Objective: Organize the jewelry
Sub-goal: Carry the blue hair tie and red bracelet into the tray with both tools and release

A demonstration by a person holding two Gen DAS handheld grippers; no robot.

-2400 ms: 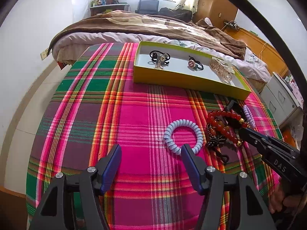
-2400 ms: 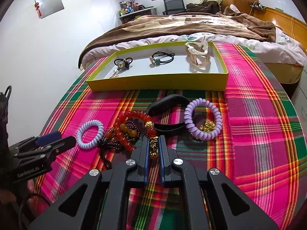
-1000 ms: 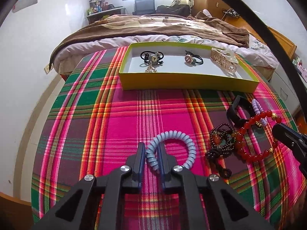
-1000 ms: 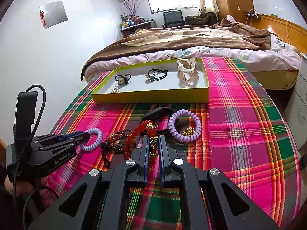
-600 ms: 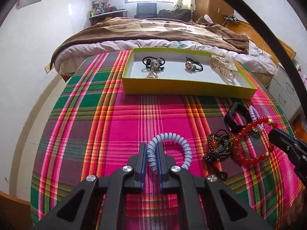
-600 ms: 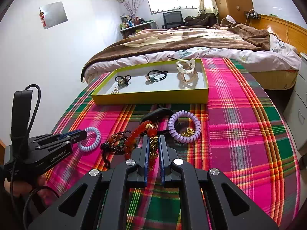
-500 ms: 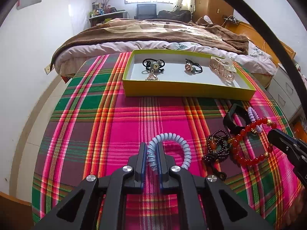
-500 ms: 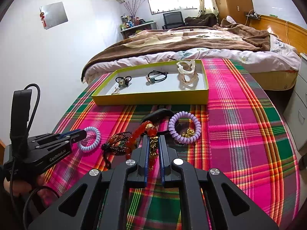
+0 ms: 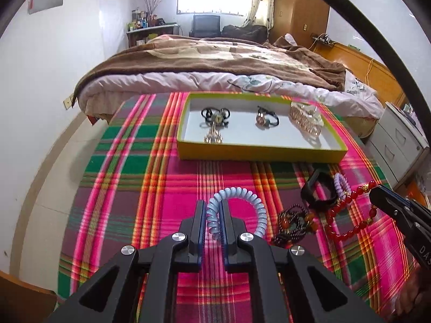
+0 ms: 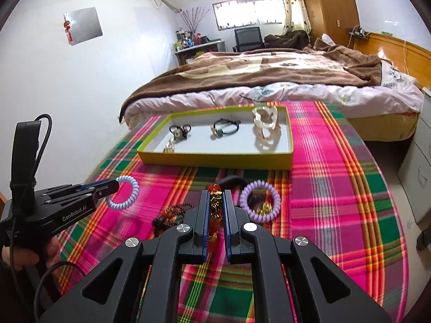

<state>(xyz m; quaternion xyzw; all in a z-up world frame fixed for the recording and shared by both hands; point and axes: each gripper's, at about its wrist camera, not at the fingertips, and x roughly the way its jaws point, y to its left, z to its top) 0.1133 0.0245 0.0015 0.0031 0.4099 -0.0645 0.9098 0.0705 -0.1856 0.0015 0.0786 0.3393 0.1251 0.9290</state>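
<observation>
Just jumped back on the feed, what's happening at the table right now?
A person is sorting jewelry with two handheld grippers. The left gripper is shut on the pale blue coil hair tie; the right gripper is shut on the red bead bracelet. Both are held above the plaid tablecloth. The yellow tray already holds two black hair ties, a small gold piece and a clear claw clip. A purple coil tie, a dark bead bracelet and a black band wait on the cloth.

White walls (image 9: 89, 40), a bed (image 9: 215, 62) under a brown blanket (rumpled), bright window (image 9: 212, 1), wooden wardrobe (image 10: 326, 8).
</observation>
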